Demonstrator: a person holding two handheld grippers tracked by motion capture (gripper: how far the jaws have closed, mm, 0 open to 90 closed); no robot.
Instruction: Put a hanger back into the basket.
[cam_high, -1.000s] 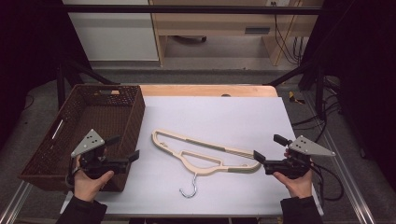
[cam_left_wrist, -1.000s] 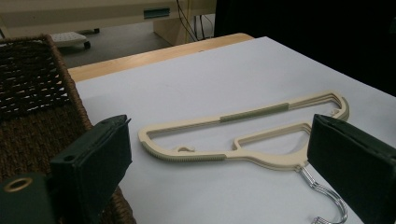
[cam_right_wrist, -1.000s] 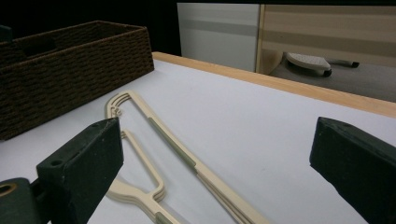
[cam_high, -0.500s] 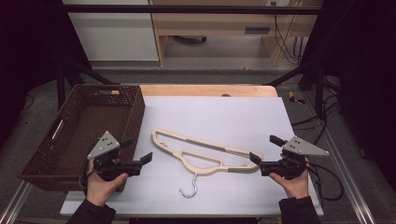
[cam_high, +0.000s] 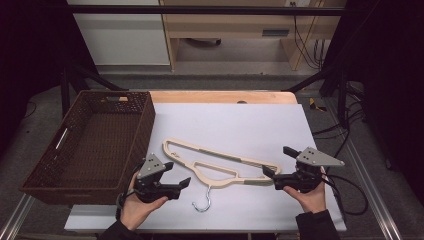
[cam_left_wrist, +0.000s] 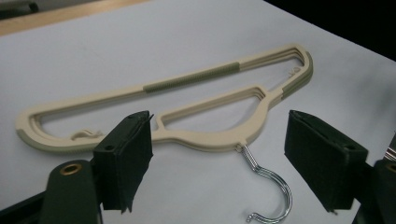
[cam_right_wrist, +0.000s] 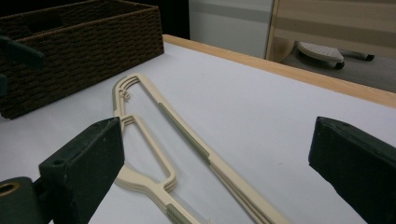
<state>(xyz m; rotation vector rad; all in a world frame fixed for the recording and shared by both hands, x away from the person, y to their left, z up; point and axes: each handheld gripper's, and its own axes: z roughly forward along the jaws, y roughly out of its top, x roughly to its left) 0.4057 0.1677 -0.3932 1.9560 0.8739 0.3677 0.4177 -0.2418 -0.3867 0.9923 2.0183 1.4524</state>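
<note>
A cream plastic hanger (cam_high: 227, 156) with a metal hook (cam_high: 202, 200) lies flat on the white table top; its edges look layered. My left gripper (cam_high: 179, 173) is open just left of the hook. In the left gripper view its jaws (cam_left_wrist: 217, 116) straddle the hanger's neck (cam_left_wrist: 205, 140) and hook (cam_left_wrist: 271, 179) without touching them. My right gripper (cam_high: 275, 160) is open at the hanger's right end. Seen from the right gripper view (cam_right_wrist: 217, 128), the hanger's long bar (cam_right_wrist: 182, 126) runs between the spread jaws.
A dark woven basket (cam_high: 145, 120) stands at the table's left, close to my left hand, and it looks empty; it also appears in the right gripper view (cam_right_wrist: 84, 42). The wooden table edge (cam_high: 220, 96) runs along the far side. Cables trail at the right (cam_high: 345, 190).
My left gripper has moved right, away from the basket's front corner and up to the hanger's hook. The right gripper has shifted slightly left to the hanger's end. The hanger has not moved.
</note>
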